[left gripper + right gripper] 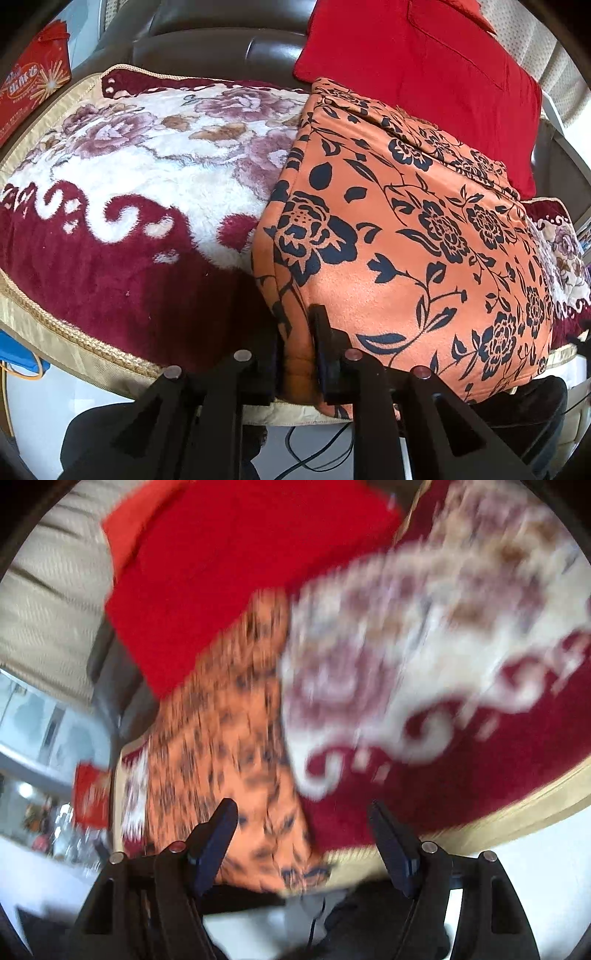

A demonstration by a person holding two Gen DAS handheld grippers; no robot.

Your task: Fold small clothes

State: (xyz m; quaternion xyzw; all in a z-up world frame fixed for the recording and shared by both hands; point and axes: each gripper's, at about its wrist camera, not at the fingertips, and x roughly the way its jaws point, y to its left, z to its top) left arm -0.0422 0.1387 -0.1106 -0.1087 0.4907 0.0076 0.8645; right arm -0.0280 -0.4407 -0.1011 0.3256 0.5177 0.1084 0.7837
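Observation:
An orange garment with black flower print (406, 236) lies folded on a plush maroon and cream floral cushion cover (122, 177). My left gripper (297, 354) is shut on the garment's near left corner, with a fold of orange cloth pinched between its fingers. In the blurred right wrist view the same orange garment (218, 746) runs from the near edge toward the back. My right gripper (303, 834) is open and empty, just above the garment's near edge and the cushion cover (424, 664).
A red cloth (417, 66) lies behind the orange garment; it also shows in the right wrist view (229, 572). A red printed box (29, 85) stands at the far left. A dark leather seat back (207, 40) rises behind. Cables (314, 446) hang below the front edge.

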